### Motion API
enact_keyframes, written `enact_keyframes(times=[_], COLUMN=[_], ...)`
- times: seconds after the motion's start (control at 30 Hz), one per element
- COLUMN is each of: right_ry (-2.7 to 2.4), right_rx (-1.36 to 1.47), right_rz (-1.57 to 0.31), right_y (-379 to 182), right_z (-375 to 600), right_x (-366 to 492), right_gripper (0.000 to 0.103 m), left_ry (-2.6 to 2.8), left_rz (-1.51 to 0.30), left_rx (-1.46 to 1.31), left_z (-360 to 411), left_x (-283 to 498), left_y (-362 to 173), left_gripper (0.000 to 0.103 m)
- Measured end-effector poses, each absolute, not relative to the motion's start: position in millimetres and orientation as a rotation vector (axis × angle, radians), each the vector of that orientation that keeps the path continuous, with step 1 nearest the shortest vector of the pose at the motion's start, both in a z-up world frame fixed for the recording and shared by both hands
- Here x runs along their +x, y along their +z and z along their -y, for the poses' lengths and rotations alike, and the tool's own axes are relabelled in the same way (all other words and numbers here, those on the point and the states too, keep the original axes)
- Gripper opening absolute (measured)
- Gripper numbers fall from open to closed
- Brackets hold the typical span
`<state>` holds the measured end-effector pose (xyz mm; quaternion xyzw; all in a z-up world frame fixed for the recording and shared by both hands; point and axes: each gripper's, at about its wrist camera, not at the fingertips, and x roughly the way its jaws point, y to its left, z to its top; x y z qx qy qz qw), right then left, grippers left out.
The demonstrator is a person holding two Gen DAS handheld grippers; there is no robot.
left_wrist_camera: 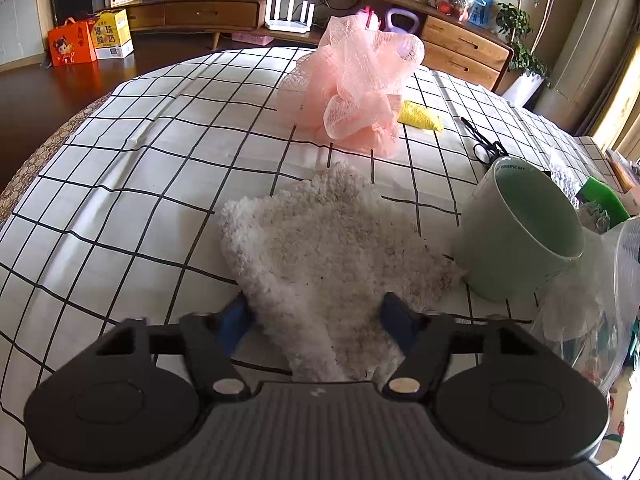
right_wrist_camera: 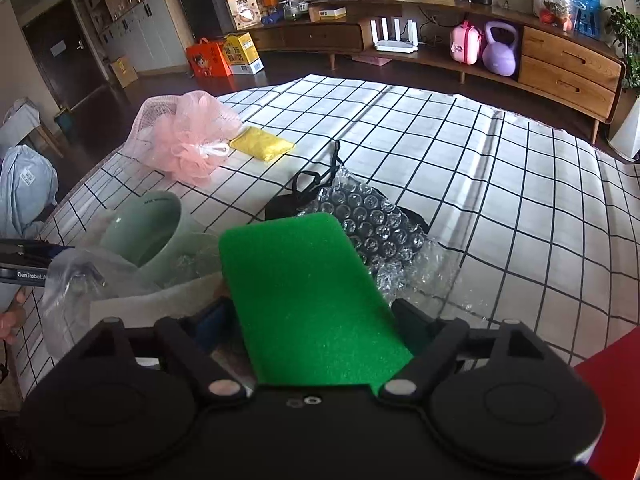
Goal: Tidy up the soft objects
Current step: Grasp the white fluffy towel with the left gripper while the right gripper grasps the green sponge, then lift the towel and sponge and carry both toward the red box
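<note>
Green sponge (right_wrist_camera: 308,300) hides the right claw (right_wrist_camera: 312,320) fingertips gripping it.

The fluffy cloth (left_wrist_camera: 320,256) is showing a shaggy, matt white pile flecked with grit; the green sponge (right_wrist_camera: 312,296) is looking coarse and matt; the bath pouf (left_wrist_camera: 352,84) is reading as pink netted mesh; the mug (left_wrist_camera: 520,236) is gleaming as smooth glazed ceramic; the bubble wrap (right_wrist_camera: 376,228) is glinting, clear plastic; the tablecloth (left_wrist_camera: 120,208) is lying as smooth, matt woven fabric.
</note>
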<state>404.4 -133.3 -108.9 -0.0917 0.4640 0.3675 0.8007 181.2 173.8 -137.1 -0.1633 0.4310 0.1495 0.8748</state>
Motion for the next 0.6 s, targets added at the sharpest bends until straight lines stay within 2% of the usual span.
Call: enact_keyframes(times=[0.07, 0.17, 0.2, 0.27, 0.47, 0.6], right_ry=[0.784, 0.772, 0.765, 0.748, 0.679, 0.615], right_rx=[-0.187, -0.181, -0.179, -0.180, -0.173, -0.165], right_rz=[-0.986, -0.956, -0.948, -0.933, -0.897, -0.876], right_y=[-106, -98, -95, -90, -72, -58], right_z=[133, 132, 132, 132, 141, 153], right_x=[401, 395, 392, 388, 368, 351], right_gripper=[0.084, 0.084, 0.084, 0.084, 0.084, 0.084], left_ry=[0.324, 0.341, 0.349, 0.362, 0.376, 0.371], left_rz=[-0.900, -0.894, -0.889, -0.881, -0.871, -0.841], left_rx=[-0.336, -0.334, -0.332, -0.326, -0.315, -0.305], left_z=[-174, -173, -173, -173, -173, -170], left_x=[182, 182, 181, 181, 181, 177], left_y=[-136, -135, -134, -132, -130, -120], left_gripper=[0.048, 0.032, 0.030, 0.018, 0.009, 0.008])
